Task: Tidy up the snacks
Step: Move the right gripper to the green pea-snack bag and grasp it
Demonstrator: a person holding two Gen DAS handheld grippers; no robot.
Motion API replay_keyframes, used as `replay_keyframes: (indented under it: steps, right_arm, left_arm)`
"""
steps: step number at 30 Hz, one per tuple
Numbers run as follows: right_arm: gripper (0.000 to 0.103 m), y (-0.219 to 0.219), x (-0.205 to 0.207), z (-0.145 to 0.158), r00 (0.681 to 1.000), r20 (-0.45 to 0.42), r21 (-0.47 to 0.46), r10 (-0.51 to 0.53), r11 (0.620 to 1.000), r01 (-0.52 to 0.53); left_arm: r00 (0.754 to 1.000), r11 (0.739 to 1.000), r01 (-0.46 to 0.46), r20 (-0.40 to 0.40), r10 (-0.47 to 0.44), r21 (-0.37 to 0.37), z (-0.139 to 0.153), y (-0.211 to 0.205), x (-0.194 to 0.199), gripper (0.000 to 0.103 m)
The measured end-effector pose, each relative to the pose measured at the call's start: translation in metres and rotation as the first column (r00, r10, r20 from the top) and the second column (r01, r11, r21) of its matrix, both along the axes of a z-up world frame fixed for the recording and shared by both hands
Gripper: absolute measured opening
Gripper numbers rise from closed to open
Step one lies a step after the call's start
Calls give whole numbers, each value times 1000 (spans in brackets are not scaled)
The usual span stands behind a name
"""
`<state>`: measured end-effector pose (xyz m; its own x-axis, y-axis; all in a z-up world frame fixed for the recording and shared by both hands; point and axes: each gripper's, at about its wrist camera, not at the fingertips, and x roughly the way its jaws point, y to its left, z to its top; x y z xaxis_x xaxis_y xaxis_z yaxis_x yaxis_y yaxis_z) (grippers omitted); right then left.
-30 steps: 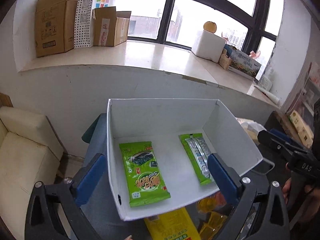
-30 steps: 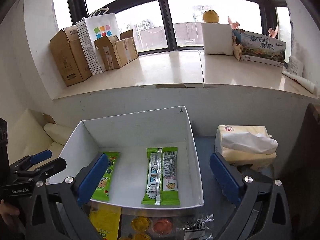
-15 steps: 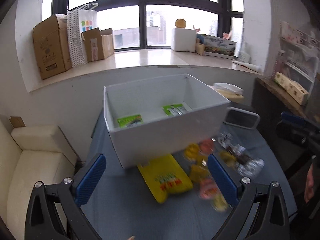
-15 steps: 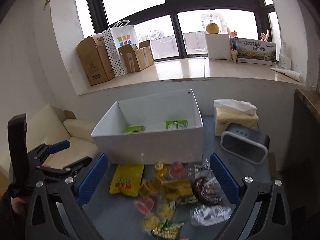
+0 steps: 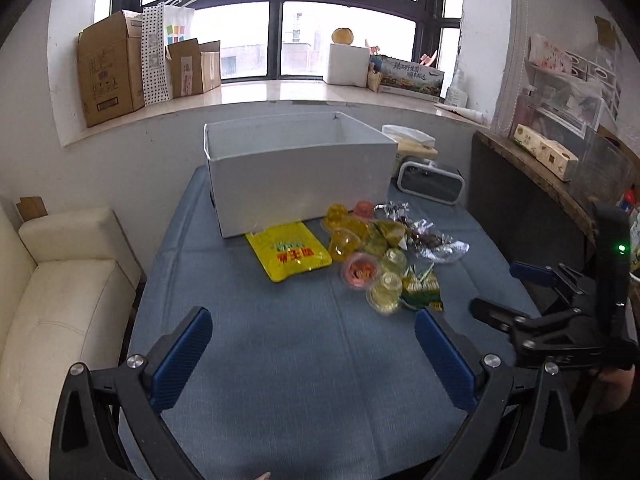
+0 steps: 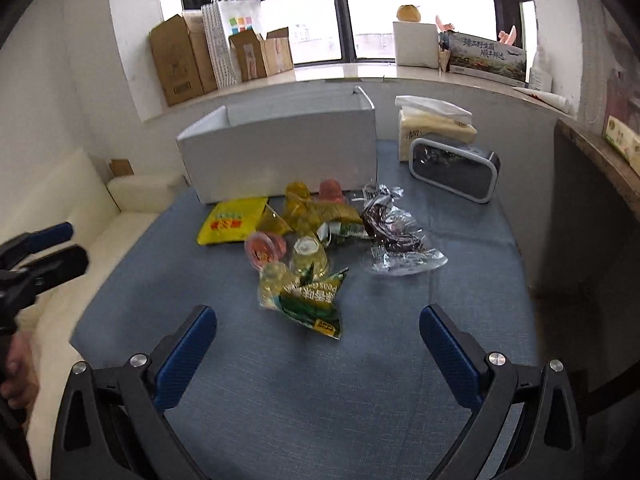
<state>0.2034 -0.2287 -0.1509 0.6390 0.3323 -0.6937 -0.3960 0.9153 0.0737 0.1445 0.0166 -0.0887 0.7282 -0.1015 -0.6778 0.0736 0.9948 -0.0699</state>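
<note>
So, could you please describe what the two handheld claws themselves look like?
Both match: the left claw and the right claw each have a black frame with triangular cut-outs and silver screws, and two fingers faced with textured blue pads. In the left view, the right unit's black upright body shows a small green light.

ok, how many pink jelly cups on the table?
2: one pink jelly cup by the white box, one mid-pile beside the yellow packet. Pile could hide more.
</note>
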Motion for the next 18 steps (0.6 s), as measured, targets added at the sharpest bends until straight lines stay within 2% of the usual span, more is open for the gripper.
replay_keyframes:
  steps: [8,13,18]
  right_arm:
    - [103,23,35,-35,997,-73,-53,31,998,-35]
    - [103,27,58,-53,990,-140,-53,33,998,-40]
    - [103,32,60,-62,987,-146,-63,63,995,-73]
  left_arm:
    - [1000,1000,19,-13,-19,23,-6,-4,-7,103]
    - [999,1000,24,-22,-24,16,-11,-2,-7,103]
    - [999,1000,27,-30,-27,9,-14,-1,-4,103]
